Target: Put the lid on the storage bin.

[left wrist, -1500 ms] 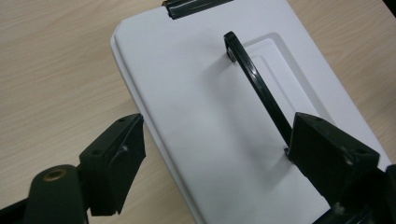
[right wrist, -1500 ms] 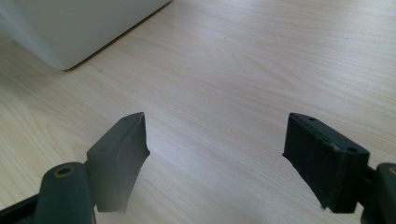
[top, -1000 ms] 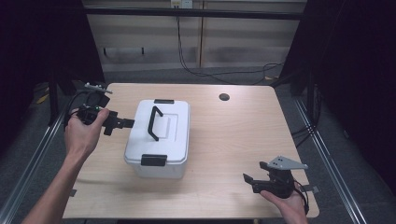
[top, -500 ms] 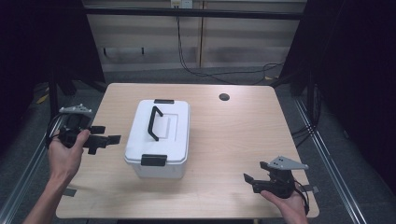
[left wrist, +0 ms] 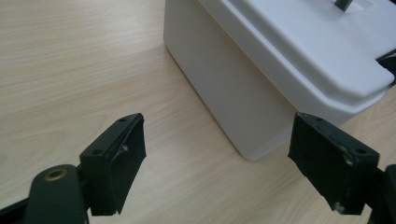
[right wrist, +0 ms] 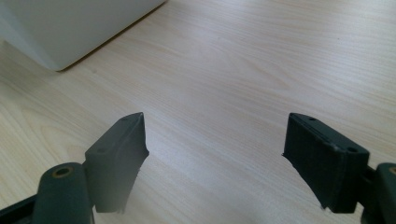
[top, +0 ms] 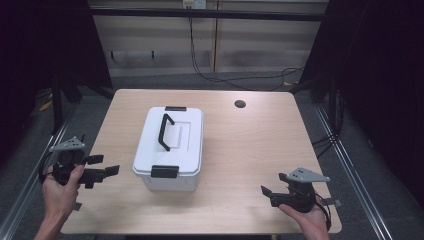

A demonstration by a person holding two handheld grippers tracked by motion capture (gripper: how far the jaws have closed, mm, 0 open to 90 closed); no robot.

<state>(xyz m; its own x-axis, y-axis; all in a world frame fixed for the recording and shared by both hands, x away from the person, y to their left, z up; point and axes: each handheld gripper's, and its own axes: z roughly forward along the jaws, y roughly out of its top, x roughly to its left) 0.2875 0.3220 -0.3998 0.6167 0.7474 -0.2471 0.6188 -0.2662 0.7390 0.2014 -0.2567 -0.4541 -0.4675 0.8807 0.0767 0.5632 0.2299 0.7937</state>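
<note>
- The surface (top: 240,150) carried one white storage box (top: 170,147), left of centre, its lid seated, a black handle (top: 165,131) on top and black latches at the near end (top: 165,171) and far end (top: 175,108).
- The left tool (top: 102,167) was held released, jaws wide and empty, just left of the box's near corner, apart from it.
- The right tool (top: 272,190) was likewise released and empty, well apart at the near right.
- Judgement: the latches call for attention next; the left tool should approach the near latch squarely, the right steadying the box.
- The left gripper view showed the box wall (left wrist: 243,93) and lid overhang close up; the high view showed both latches and the box's overall position.
</note>
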